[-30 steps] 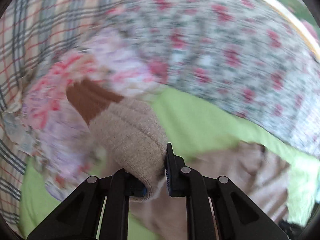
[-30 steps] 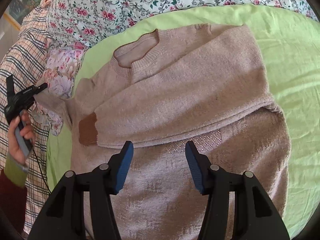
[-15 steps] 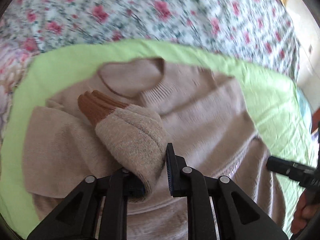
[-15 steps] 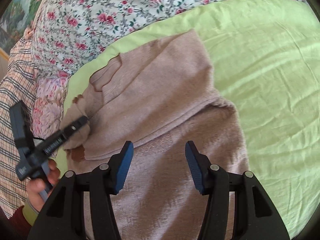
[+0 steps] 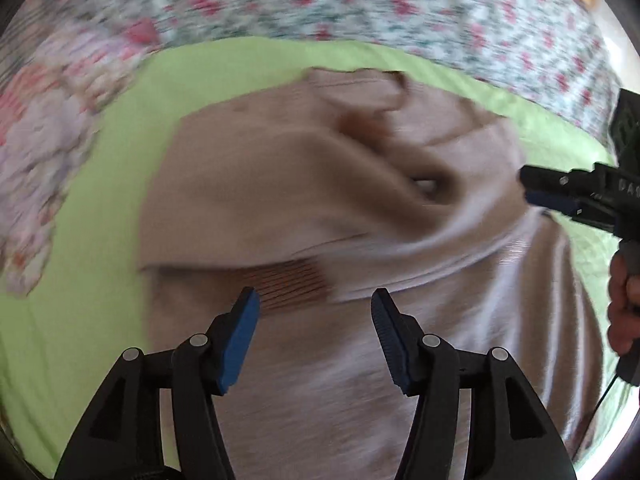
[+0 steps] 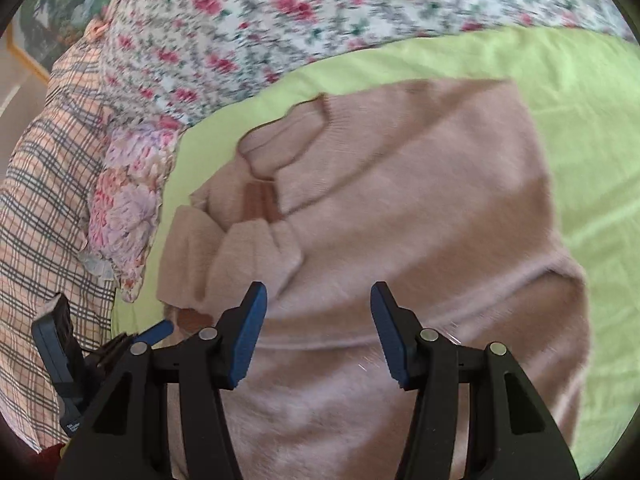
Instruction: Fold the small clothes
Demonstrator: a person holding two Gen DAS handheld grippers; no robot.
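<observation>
Now the left tool (image 5: 314,312) is being opened, empty, above the sweater (image 5: 280,200); the right tool (image 6: 316,312) is held wide, empty.

Lime-green sheeted bed (image 6: 560,92) under a beige knitted sweater (image 6: 420,208), floral duvet (image 6: 280,12) beyond the sweater's collar

The left gripper (image 5: 314,312), which a second ago clamped the sleeve (image 5: 280,208), now has its jaws opening with nothing between them; the sleeve now lies folded across the sweater (image 5: 460,340).
</observation>
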